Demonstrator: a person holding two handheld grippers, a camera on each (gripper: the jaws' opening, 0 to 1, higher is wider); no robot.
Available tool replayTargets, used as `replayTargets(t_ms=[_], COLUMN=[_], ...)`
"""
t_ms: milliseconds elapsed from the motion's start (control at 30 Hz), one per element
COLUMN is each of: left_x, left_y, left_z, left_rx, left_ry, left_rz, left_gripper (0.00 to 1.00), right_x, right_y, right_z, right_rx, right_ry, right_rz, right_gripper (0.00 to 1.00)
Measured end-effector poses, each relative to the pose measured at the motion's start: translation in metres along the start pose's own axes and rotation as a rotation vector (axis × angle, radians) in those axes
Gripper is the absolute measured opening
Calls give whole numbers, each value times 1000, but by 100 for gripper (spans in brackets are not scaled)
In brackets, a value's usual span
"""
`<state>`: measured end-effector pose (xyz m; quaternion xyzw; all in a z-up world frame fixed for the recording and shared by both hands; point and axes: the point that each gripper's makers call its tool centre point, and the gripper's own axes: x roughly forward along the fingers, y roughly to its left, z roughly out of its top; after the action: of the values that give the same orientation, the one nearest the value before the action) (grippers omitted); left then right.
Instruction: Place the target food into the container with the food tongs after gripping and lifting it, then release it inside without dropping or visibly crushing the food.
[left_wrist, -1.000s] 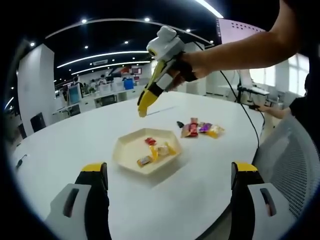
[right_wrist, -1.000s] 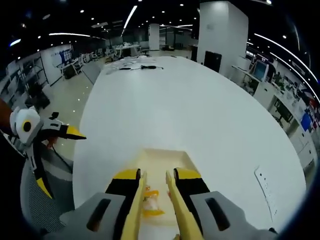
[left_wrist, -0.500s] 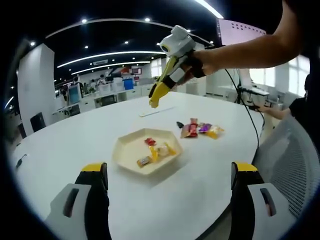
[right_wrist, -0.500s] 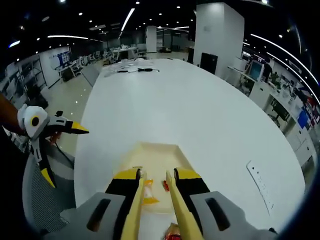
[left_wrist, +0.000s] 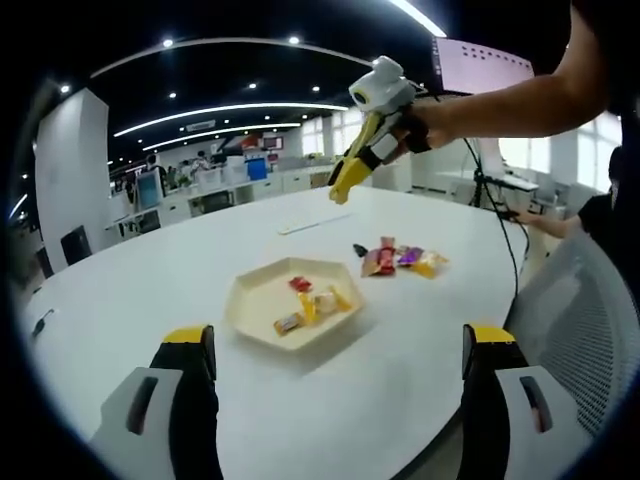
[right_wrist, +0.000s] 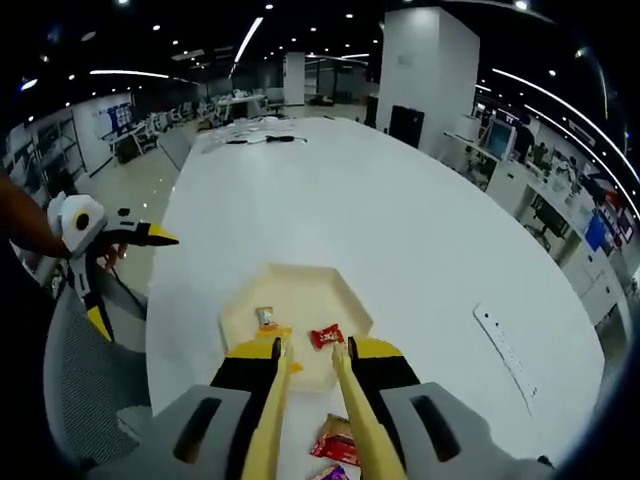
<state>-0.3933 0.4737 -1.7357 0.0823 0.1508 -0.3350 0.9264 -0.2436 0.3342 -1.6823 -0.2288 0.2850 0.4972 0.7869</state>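
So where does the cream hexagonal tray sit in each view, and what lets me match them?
Left gripper view: the tray lies on the white table, centre, slightly left, wrapped snacks inside.
Right gripper view: the tray lies low centre, just beyond the tong tips.
Shared landmark: the red-wrapped candy in the tray.

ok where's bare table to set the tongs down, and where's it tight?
Bare: the wide stretch of the white table beyond the hexagonal tray, out to the cables at its far end, and the strip between tray and the near edge in the left gripper view. Crowded: inside the tray, and around the loose wrapped snacks beside it.
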Motion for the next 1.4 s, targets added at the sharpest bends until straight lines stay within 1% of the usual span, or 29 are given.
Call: replayTargets(t_ms=[100, 267, 667, 900, 933, 1000, 1067, 1167, 1267, 1300, 1400], left_x=[0, 0, -1, 0, 0, 0, 0, 0, 1, 1, 0], left_y=[0, 0, 0, -1, 0, 0, 1, 0, 1, 2, 4], left_z=[0, 0, -1, -3, -2, -2, -4, -3, -5, -4, -5], left_rx=[4, 2, 7, 14, 26, 15, 8, 5, 4, 1, 0], left_ry=[-1, 0, 9, 21, 17, 13, 24, 22, 32, 27, 30], left_rz=[2, 6, 13, 14, 21, 18, 16, 14, 16, 19, 25], left_gripper=[99, 99, 99, 99, 99, 99, 99, 99, 99, 99, 99], right_x=[-9, -18, -41, -57, -60, -64, -68, -72, -76, -77, -80], right_y=[-2, -4, -12, -24, -26, -29, -32, -36, -43, -45, -47], right_z=[-7, -16, -36, -60, -64, -72, -77, -88, -98, -102, -108], right_rx=[6, 12, -8, -6, -4, 5, 6, -9, -5, -17, -15], right_ry=[-7, -6, -22, -18, -21, -16, -19, -16, -19, -18, -14], right_rz=[-4, -3, -8, -13, -15, -16, -20, -17, -12, -13, -7], right_gripper=[26, 26, 26, 26, 26, 26, 26, 26, 26, 26, 26])
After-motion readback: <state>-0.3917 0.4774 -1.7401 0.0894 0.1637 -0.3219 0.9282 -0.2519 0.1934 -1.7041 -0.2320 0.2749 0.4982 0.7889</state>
